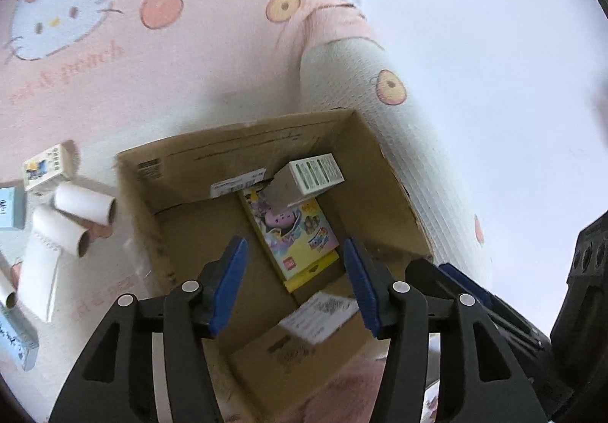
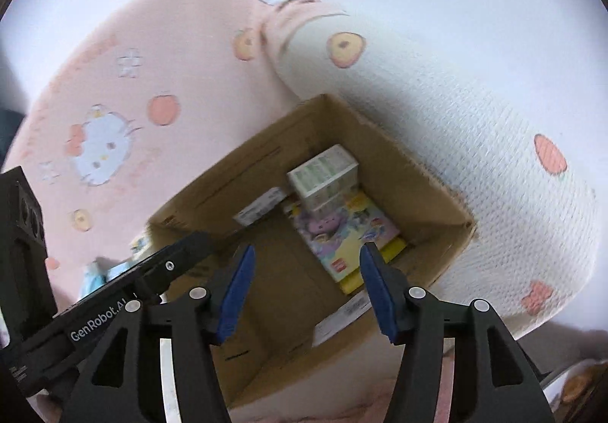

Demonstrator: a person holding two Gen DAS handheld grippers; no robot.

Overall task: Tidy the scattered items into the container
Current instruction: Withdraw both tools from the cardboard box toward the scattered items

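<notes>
Pink cartoon-cat blanket [image 1: 114, 54] over a bed, white wall behind, one cardboard box [image 1: 235, 153] holding two cartons, two cardboard tubes [image 1: 85, 202] outside, left tool [image 1: 294, 271] and right tool [image 2: 306, 278] both released, empty above it.

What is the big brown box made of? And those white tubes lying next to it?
The big brown box looks like matte cardboard: dull brown walls, folded flaps, stuck-on labels. The white tubes look like rolled card or paper, white outside and brown inside their hollow ends, though I can't be sure.
</notes>
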